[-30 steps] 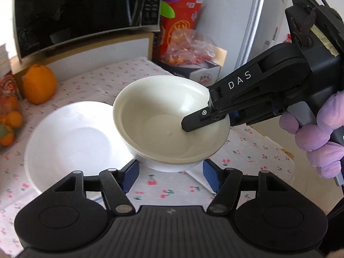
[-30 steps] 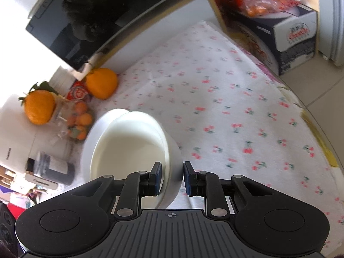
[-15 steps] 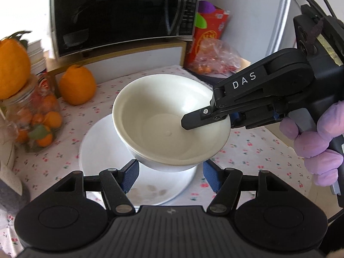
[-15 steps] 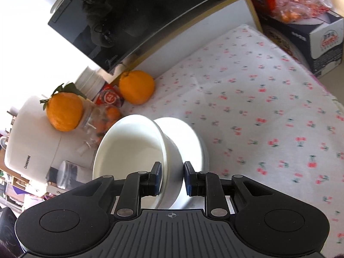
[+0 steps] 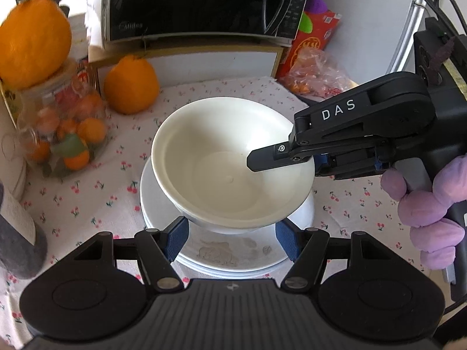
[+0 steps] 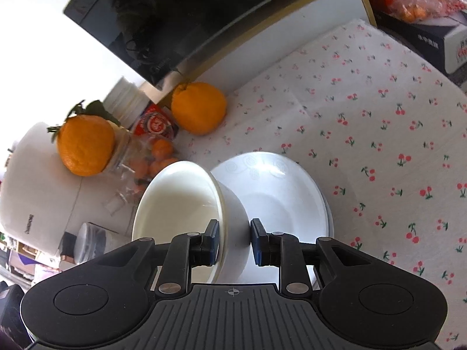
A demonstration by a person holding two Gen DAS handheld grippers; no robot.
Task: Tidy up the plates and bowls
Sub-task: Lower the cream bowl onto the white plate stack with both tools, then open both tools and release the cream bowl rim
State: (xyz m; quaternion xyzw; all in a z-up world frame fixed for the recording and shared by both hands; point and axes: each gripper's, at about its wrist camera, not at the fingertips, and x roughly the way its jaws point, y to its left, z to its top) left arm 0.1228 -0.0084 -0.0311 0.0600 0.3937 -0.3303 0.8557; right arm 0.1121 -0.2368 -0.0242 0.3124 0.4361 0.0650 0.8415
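Note:
A cream bowl (image 5: 230, 169) sits over a stack of white plates (image 5: 233, 253) on the cherry-print tablecloth. My right gripper (image 5: 294, 160) straddles the bowl's right rim, one finger inside the bowl; in the right wrist view its gripper (image 6: 232, 240) has the jaws parted a little around the bowl rim (image 6: 220, 204), with a gap on the outer side. The plates (image 6: 286, 192) lie under the bowl. My left gripper (image 5: 232, 237) is open wide, its blue pads on either side of the bowl's base, not touching.
A large orange (image 5: 131, 84) and a jar of small oranges (image 5: 61, 128) with another orange (image 5: 32, 38) on top stand left. A microwave (image 5: 198, 3) is behind. A bag of snacks (image 5: 315, 70) lies at back right. A grey bottle (image 5: 17, 227) is at the left edge.
The bowl moved left, over the plate stack, and came down on it. The right gripper's jaws have widened from a tight pinch on the rim.

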